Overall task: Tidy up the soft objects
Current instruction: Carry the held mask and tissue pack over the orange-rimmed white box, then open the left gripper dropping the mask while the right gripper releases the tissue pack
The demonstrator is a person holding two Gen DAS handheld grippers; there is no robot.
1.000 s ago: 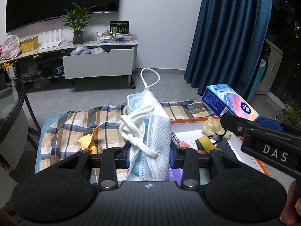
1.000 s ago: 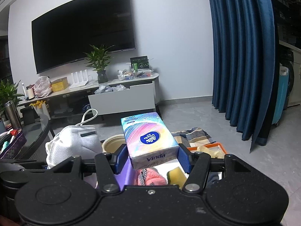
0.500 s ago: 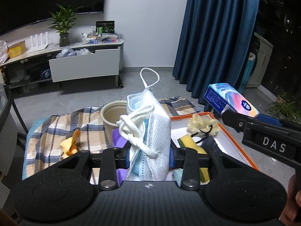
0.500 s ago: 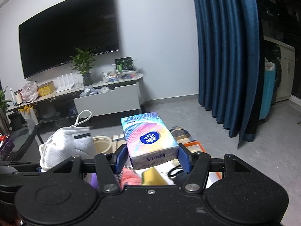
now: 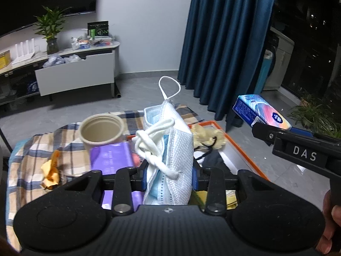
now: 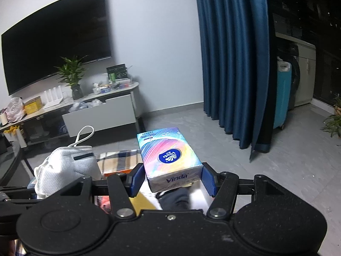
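1. Two grippers are seen, each clamped on a soft item above a plaid-covered surface.
2. The left gripper point(image 5: 169, 176) is closed narrowly on a bundle of face masks point(image 5: 172, 149): a white woven respirator with a blue surgical mask folded against it. The bundle is held upright between the blue pads point(image 5: 145, 179), its white straps knotted at the front and one ear loop standing above.
3. The right gripper point(image 6: 172, 179) is set wide, its pads point(image 6: 135, 180) pressed against both sides of a Vinda tissue pack point(image 6: 170, 155), which is held clear of the surface and slightly tilted.
4. In the left wrist view, the same tissue pack point(image 5: 261, 112) is seen at the right, held apart from the masks.
5. Below the masks an orange-rimmed tray point(image 5: 240, 147) is noted, with a cream scrunchie point(image 5: 207, 137) and a dark cloth lying in it.
6. A beige cup point(image 5: 102, 131) stands upright on the plaid cloth point(image 5: 32, 149), touching a purple packet point(image 5: 110, 156). An orange-yellow scrap point(image 5: 51, 168) lies to the left of both.
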